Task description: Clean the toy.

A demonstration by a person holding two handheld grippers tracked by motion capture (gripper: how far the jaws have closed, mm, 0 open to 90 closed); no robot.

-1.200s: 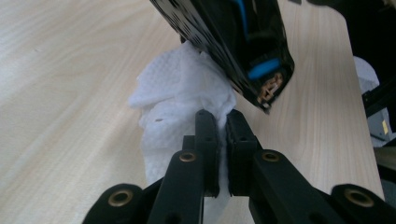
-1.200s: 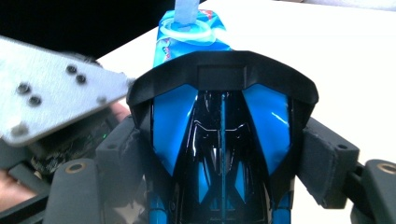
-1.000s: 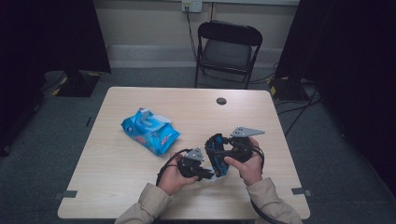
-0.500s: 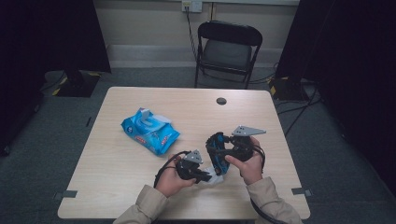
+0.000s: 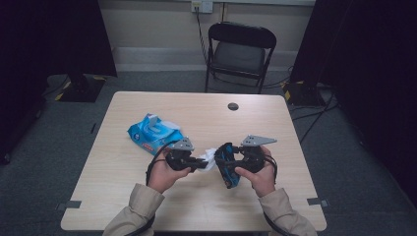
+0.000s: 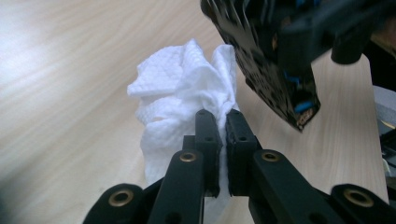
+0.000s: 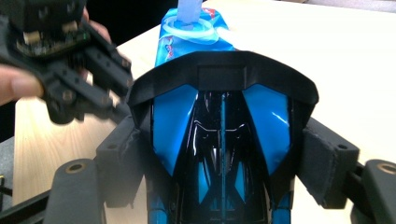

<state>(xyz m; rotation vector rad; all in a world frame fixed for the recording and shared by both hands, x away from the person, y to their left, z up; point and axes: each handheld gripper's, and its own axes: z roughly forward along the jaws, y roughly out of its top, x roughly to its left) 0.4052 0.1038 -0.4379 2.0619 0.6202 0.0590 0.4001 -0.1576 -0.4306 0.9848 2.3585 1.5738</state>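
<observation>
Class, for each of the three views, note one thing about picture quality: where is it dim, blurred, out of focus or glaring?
High view: dim, with dark room corners and the table evenly lit. Left gripper view: white wipe sharp, while the black and blue toy car above it is blurred and the tabletop glares pale at top left. Right gripper view: bright glints on the car's glossy body; wipes pack soft behind.

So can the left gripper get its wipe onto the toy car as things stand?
Probably yes: the left gripper, shut on the white wipe, sits right beside the blue-black toy car in the right gripper, with nothing between.
</observation>
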